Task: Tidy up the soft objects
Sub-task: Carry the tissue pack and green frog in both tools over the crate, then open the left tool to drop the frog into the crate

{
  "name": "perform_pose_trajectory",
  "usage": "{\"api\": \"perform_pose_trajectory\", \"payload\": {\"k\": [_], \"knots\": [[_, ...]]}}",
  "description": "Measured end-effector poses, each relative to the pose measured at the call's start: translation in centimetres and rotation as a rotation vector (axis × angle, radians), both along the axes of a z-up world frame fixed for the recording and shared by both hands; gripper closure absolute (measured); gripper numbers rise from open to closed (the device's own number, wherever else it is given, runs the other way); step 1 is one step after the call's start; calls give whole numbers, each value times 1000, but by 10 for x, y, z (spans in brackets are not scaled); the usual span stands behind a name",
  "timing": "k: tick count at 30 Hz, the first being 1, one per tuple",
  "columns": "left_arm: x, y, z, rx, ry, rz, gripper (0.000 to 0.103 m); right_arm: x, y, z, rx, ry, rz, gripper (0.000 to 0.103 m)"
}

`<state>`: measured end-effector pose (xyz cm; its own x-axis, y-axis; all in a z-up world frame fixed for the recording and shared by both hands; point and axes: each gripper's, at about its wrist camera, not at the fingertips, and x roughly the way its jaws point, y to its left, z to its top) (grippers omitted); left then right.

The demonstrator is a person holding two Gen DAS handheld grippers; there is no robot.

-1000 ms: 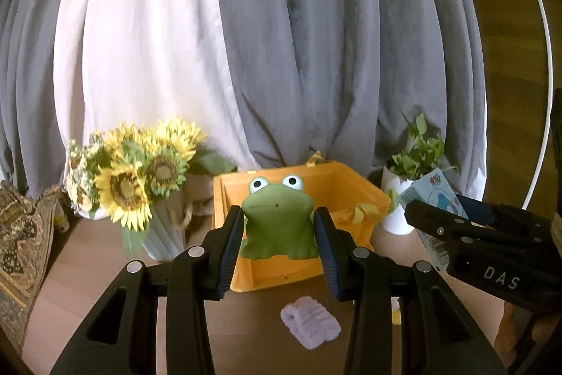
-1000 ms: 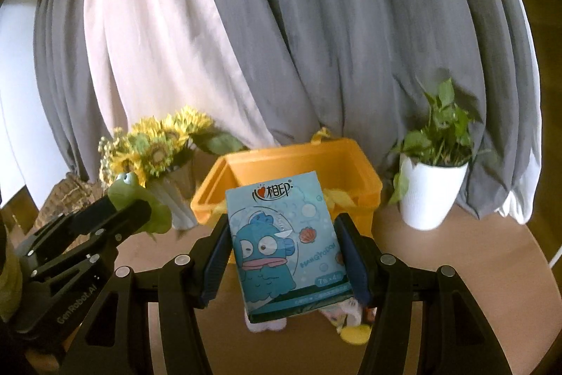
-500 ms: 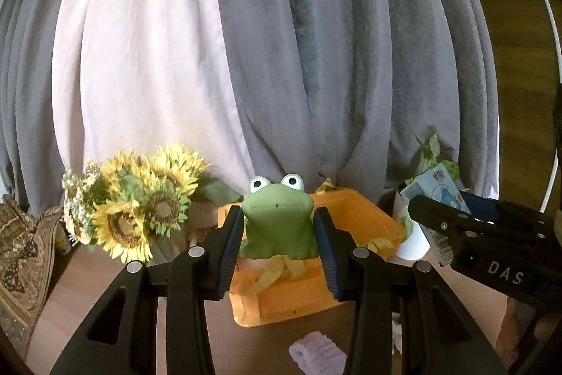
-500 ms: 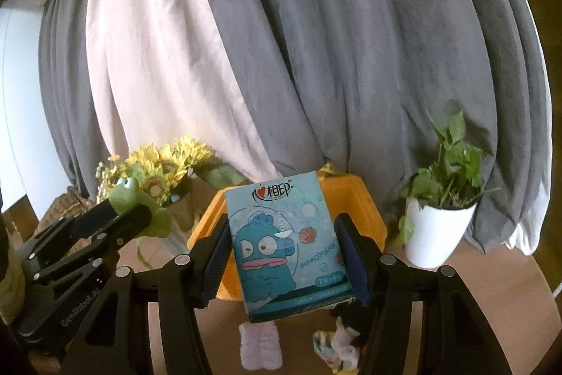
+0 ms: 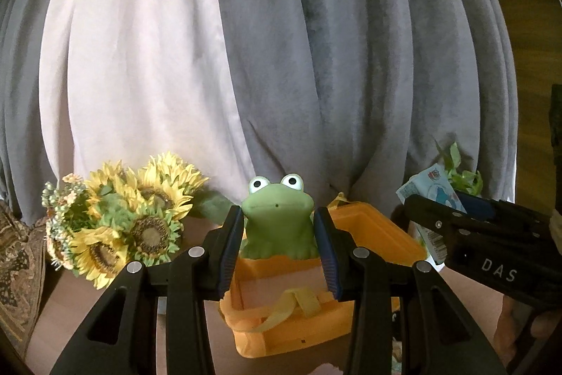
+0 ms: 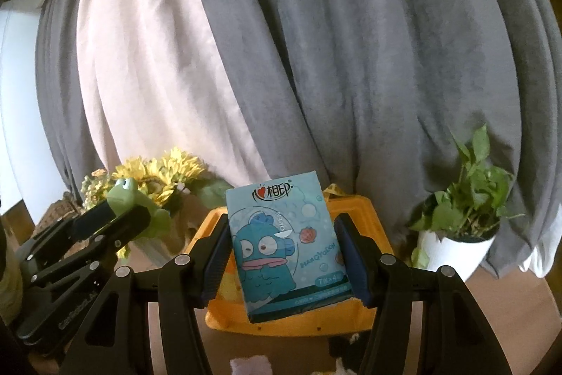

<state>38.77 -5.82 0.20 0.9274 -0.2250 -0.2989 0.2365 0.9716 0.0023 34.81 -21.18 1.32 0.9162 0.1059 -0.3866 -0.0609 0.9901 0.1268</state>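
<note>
One green frog toy (image 5: 277,222), clamped in the left gripper (image 5: 279,246) above the one orange bin (image 5: 379,234). One blue tissue pack (image 6: 286,245), clamped in the right gripper (image 6: 282,260) above the same bin's near rim. One sunflower bunch (image 5: 130,217) left, one potted plant (image 6: 460,227) right; worktop (image 6: 498,308) bare between bin and pot.

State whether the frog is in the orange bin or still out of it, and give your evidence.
Out. The frog is clamped upright between the left gripper's pads, held in front of the bin, not resting inside it.
</note>
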Motion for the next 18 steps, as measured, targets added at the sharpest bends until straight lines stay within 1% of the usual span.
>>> {"api": "perform_pose_trajectory", "payload": {"k": [9, 13, 18], "knots": [[42, -8, -7, 8, 21, -7, 62, 45, -12, -10, 5, 25, -14, 43], [62, -10, -14, 1, 51, -12, 62, 66, -13, -20, 2, 58, -18, 43], [83, -14, -26, 13, 91, -13, 62, 90, -14, -32, -10, 96, -14, 43]]}}
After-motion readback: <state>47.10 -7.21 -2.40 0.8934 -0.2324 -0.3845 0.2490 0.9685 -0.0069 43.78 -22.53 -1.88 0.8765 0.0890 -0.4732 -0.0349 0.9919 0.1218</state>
